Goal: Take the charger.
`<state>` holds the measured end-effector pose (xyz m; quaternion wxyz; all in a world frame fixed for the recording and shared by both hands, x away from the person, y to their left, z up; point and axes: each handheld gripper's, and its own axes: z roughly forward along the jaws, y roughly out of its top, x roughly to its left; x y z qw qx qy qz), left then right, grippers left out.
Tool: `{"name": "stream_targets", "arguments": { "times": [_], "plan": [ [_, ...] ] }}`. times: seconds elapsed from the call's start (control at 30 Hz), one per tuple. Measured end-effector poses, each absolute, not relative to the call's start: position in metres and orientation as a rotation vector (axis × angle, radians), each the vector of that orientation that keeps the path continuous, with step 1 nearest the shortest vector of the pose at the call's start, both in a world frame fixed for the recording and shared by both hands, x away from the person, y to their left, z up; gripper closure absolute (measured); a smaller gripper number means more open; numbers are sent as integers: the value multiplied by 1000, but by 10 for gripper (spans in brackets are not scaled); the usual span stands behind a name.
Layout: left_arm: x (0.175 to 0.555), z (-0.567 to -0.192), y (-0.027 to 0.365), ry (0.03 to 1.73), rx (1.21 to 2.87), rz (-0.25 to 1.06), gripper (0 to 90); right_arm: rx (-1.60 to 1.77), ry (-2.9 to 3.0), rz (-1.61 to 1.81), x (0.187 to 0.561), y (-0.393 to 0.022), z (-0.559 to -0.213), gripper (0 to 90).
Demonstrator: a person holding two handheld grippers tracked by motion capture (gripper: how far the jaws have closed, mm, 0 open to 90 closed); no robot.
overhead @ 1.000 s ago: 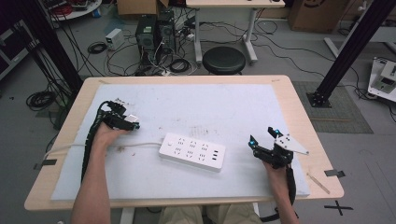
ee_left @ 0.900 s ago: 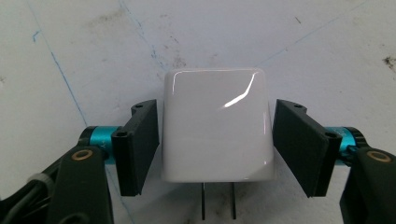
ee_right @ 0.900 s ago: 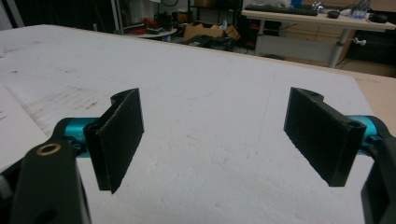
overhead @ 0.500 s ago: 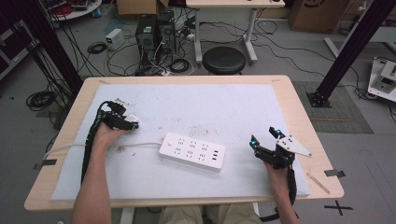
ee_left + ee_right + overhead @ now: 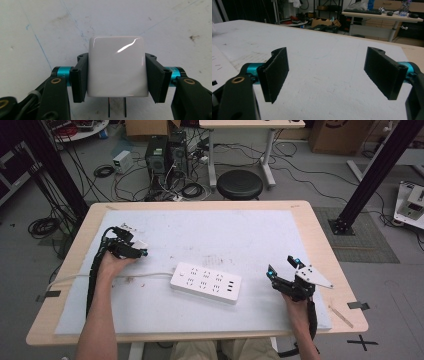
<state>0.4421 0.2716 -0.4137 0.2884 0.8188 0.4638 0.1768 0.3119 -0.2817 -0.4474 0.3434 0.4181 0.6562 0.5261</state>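
A glossy white plug-in charger (image 5: 116, 70) sits squarely between the black pads of my left gripper (image 5: 117, 56), which is shut on its two sides. Its two metal prongs (image 5: 109, 107) point back toward the camera. In the high view this left gripper (image 5: 134, 250) rests on the left part of the white mat with the charger (image 5: 140, 243) at its tip. A white power strip (image 5: 206, 282) lies flat in the middle of the mat, apart from both grippers. My right gripper (image 5: 281, 265) is to the strip's right. Its jaws (image 5: 327, 53) stand open with nothing between them.
The white mat (image 5: 225, 235) covers most of the wooden table (image 5: 320, 235). The strip's white cable (image 5: 100, 277) runs left under the left hand to the table edge. A corner of the strip (image 5: 217, 72) lies just left of the right gripper. Bare mat stretches behind the strip.
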Motion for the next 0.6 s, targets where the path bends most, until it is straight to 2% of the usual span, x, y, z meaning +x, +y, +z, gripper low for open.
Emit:
{"name": "stream_targets", "arguments": {
  "times": [0.3, 0.6],
  "plan": [
    [417, -383, 270, 1182, 2102, 543, 424, 1098, 1691, 1370, 314, -283, -447, 205],
    [402, -369, 258, 1127, 2050, 591, 424, 1079, 1700, 1375, 313, -282, -447, 205]
  ]
}}
